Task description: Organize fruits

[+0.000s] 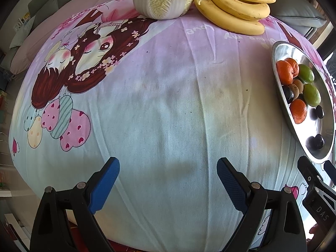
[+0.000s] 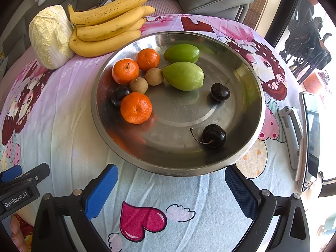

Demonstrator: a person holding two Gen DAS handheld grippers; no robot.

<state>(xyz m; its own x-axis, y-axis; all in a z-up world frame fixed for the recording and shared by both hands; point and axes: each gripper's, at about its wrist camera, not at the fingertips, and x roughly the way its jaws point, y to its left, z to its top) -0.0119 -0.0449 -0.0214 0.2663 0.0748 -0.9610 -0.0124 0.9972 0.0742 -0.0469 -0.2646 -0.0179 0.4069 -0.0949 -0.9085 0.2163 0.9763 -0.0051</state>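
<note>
Ten small fruits already lie in the steel basin (image 2: 247, 67); the bananas (image 2: 109, 27) wait at the tabletop's far edge. Left gripper (image 1: 168, 180) and right gripper (image 2: 171, 187) both gape wide, empty.

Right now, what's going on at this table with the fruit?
A person holds two grippers over a cartoon-print cloth, and neither grips anything. The left gripper is open above bare cloth. The right gripper is open at the near rim of a metal bowl, not touching it. The bowl holds three tangerines, two green fruits, two small brown fruits and dark cherries. A bunch of bananas and a cabbage lie on the cloth beyond the bowl.
</note>
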